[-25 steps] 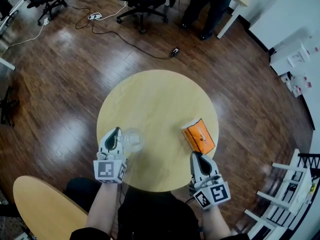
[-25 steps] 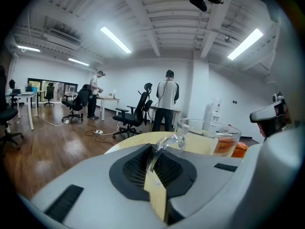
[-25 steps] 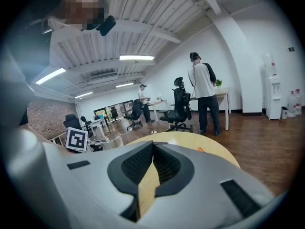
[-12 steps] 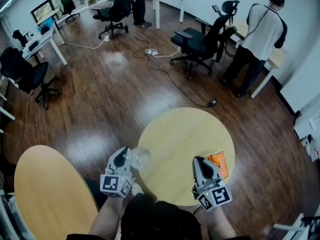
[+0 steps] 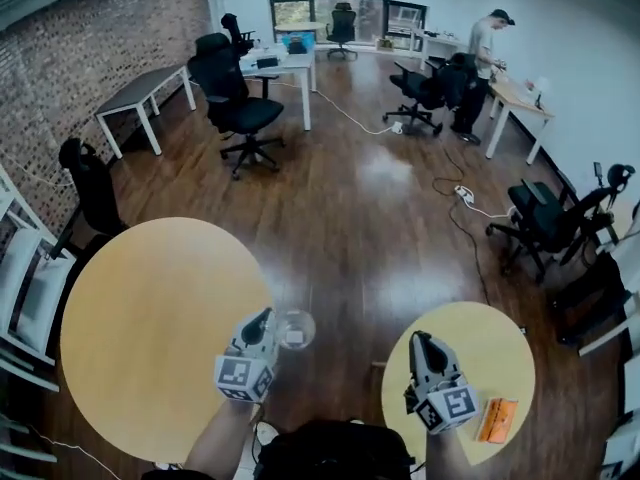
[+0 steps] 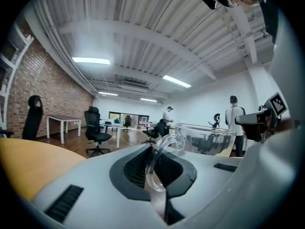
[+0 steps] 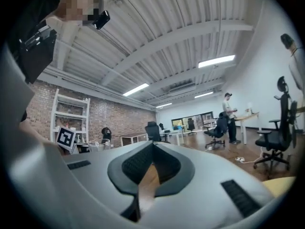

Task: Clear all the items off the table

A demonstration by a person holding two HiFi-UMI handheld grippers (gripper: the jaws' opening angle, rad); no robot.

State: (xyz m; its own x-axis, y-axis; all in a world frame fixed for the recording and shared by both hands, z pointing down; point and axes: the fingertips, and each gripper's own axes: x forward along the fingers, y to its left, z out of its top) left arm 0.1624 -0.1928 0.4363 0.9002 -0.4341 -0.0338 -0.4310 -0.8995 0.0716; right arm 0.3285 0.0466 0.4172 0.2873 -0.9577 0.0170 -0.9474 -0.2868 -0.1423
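Observation:
In the head view my left gripper (image 5: 263,320) is shut on the handle of a clear glass cup (image 5: 296,329), held in the air over the wood floor between two round tables. The left gripper view shows the handle (image 6: 159,159) pinched between the jaws, with the cup's bowl (image 6: 206,138) beyond them. My right gripper (image 5: 419,340) is shut with nothing in it, above the near edge of the small round table (image 5: 455,340). An orange packet (image 5: 497,419) lies on that table at the lower right. From the right gripper view the closed jaws (image 7: 145,178) point level into the room.
A larger round table (image 5: 150,318) is at the left, a white shelf unit (image 5: 18,268) beyond it. Office chairs (image 5: 233,98), desks (image 5: 140,93) and floor cables (image 5: 470,203) fill the room. A person (image 5: 482,63) stands at a far desk.
Both grippers have risen and swung left, away from the small round table. The glass cup went with the left gripper. The orange packet stayed on the table.

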